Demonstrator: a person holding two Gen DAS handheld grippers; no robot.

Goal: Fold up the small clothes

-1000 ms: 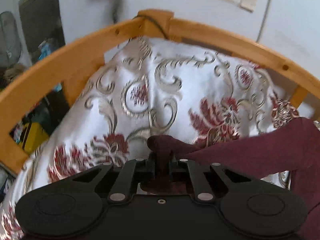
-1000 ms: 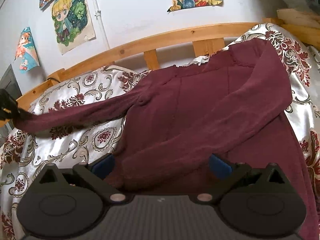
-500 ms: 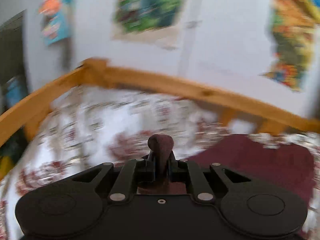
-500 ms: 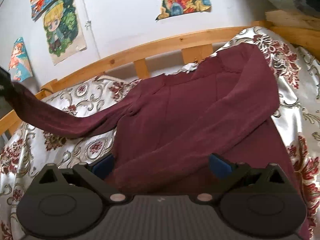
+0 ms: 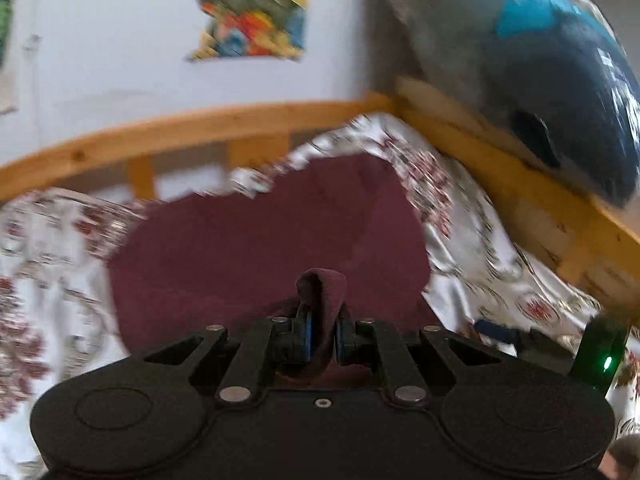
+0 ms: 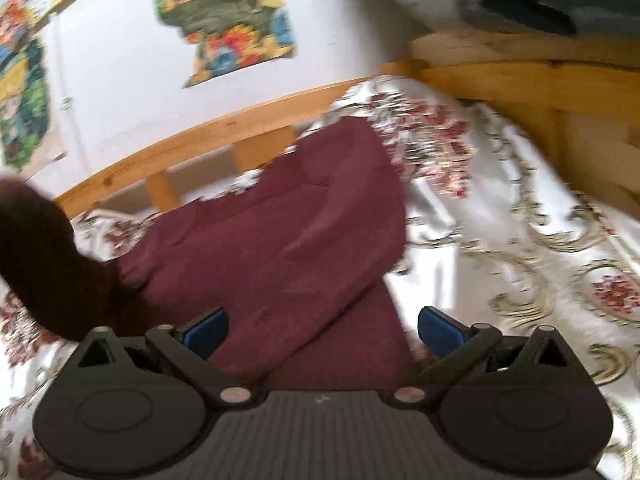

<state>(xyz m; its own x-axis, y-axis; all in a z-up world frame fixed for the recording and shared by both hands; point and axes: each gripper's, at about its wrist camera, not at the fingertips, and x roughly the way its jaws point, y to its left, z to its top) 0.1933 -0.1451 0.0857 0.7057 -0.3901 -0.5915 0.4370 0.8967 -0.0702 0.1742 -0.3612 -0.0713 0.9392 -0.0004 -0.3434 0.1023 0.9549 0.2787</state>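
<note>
A maroon sweater [image 6: 280, 240] lies spread on a floral bedsheet [image 6: 540, 248]; it also shows in the left wrist view [image 5: 248, 240]. My left gripper [image 5: 322, 338] is shut on the cuff of its sleeve [image 5: 322, 284] and holds it above the sweater's body. In the right wrist view the lifted sleeve [image 6: 44, 256] hangs at the left edge. My right gripper [image 6: 322, 328] is open and empty, low over the sweater's lower part, blue pads [image 6: 438, 330] wide apart.
A wooden bed rail [image 5: 168, 136] runs along the back and right side [image 5: 540, 208]. Posters hang on the white wall [image 6: 224, 32]. A dark blue and grey bundle [image 5: 540, 64] sits on the right rail. The right gripper's body [image 5: 600, 350] shows at the left view's right edge.
My left gripper has swung to the right with the sleeve cuff, from over the bare sheet to over the sweater's body. The right gripper has shifted right and stays open.
</note>
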